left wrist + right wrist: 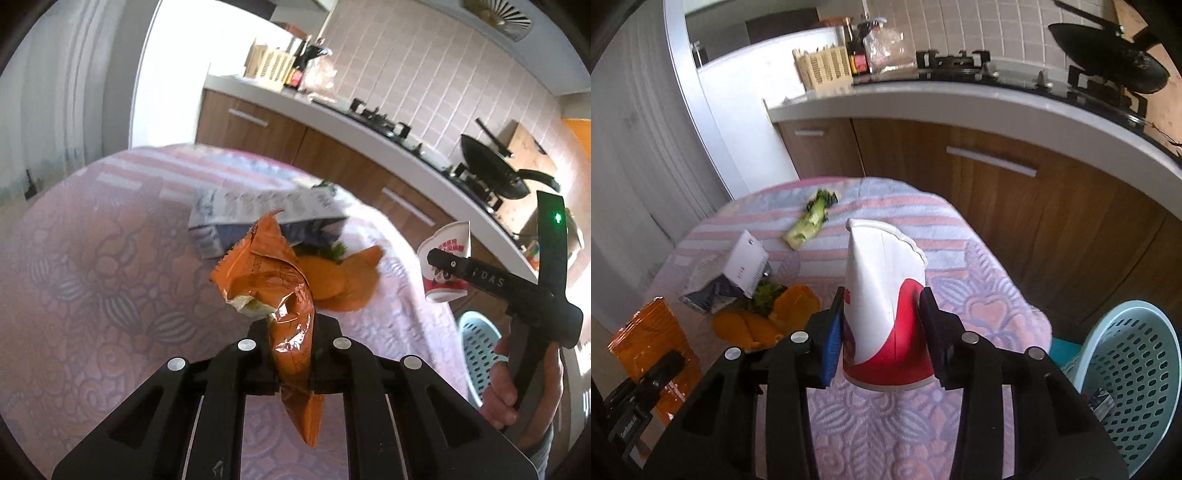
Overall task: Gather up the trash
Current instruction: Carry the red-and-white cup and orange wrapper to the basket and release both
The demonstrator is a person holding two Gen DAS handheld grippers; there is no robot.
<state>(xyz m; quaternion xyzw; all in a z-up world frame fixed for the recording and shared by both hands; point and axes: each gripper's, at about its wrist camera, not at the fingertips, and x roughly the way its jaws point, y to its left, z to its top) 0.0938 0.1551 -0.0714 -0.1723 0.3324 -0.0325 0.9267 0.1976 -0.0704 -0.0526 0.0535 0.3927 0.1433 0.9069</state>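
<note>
Crumpled orange wrapper (291, 314), flattened red-white cup (886, 314)

Both grippers are matte black plastic. The left gripper (293, 345) shows 4 round silver screws; the right gripper (882, 336) has 4 too, plus blue pads (831, 345). A bare-skinned hand (502, 384) grips a handle lettered "DAS", with 1 green light.

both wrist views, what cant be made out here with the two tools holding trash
- Blue basket: right wrist view, cut off by the frame edge, contents mostly hidden by its wall.
- Carton: left wrist view, print blurred; orange wrapper in the left tool covers its front.
- Paper cup: right wrist view, inside hidden, label partly covered by the right tool.
- Greens under the carton: mostly hidden in both views.
</note>
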